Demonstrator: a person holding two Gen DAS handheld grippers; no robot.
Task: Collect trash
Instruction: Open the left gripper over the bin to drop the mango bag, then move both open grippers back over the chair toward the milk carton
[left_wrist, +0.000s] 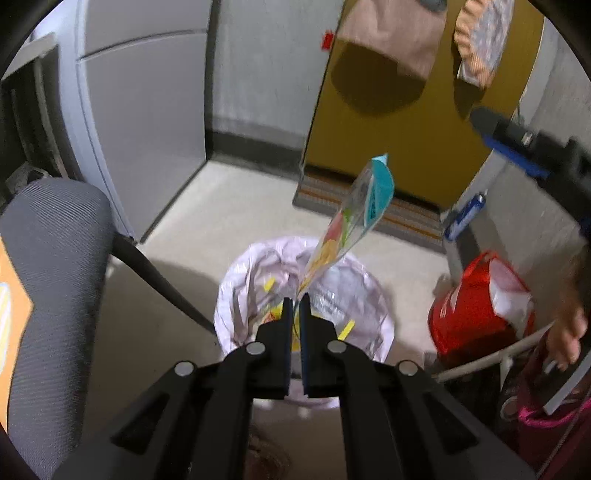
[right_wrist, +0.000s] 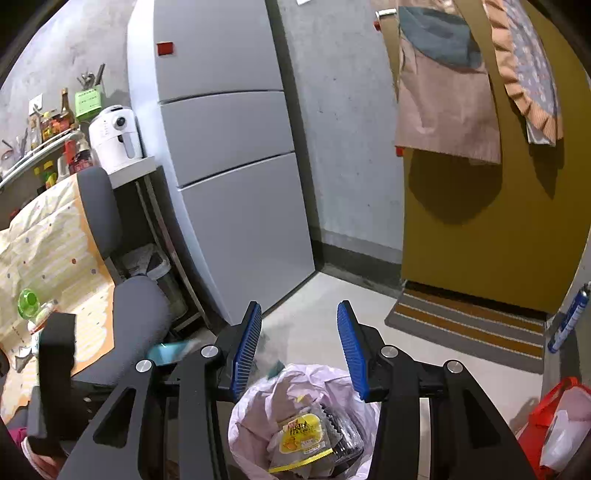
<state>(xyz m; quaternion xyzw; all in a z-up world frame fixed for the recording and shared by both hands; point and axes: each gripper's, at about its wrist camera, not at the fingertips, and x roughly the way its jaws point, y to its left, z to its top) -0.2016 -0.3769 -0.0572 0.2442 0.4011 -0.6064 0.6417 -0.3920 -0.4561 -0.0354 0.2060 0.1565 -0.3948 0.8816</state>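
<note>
A long clear plastic snack wrapper with a teal top (left_wrist: 354, 229) sticks up toward 1 o'clock from the left gripper (left_wrist: 295, 306), whose jaws pinch its lower end above the pink-lined trash bin (left_wrist: 236, 295). The right gripper (right_wrist: 299, 343) hangs half open and empty over the bin's 12 o'clock rim.
</note>
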